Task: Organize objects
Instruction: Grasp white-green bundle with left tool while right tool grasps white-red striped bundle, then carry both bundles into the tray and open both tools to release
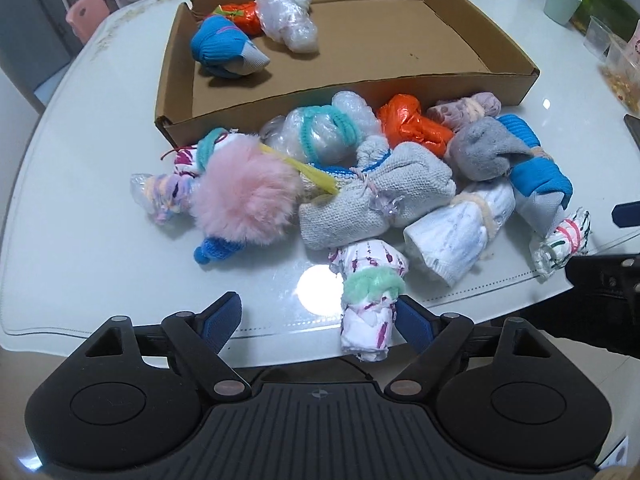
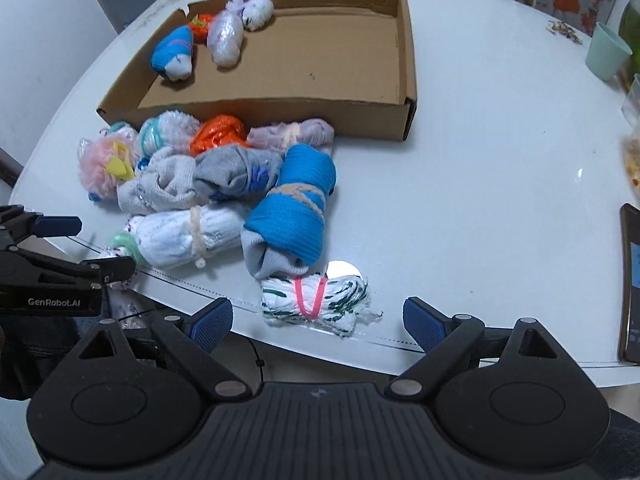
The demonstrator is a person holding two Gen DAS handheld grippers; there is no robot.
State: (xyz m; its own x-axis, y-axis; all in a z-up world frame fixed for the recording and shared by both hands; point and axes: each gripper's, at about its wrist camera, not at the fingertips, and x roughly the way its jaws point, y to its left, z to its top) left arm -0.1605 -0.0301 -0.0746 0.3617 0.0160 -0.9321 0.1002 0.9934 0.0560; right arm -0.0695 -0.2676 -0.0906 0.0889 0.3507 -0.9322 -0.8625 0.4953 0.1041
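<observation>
A shallow cardboard box point(image 1: 182, 92) point(image 2: 408, 80) lies on the white table and holds a blue sock bundle point(image 1: 224, 46), an orange bundle point(image 1: 240, 16) and a plastic-wrapped bundle point(image 1: 288, 20). Several tied bundles lie heaped in front of it. My left gripper point(image 1: 318, 320) is open; a white bundle with a green band point(image 1: 368, 292) sits between its fingers, against the right pad. My right gripper point(image 2: 318, 322) is open around a white bundle with a pink band point(image 2: 316, 298) at the table's near edge.
A pink fluffy bundle point(image 1: 240, 196), a grey knit bundle point(image 1: 380, 196) and a blue-grey sock roll point(image 2: 292, 208) lie in the heap. A mint cup point(image 2: 608, 56) and a phone point(image 2: 632, 284) are on the right. The left gripper shows at the left edge of the right wrist view point(image 2: 60, 248).
</observation>
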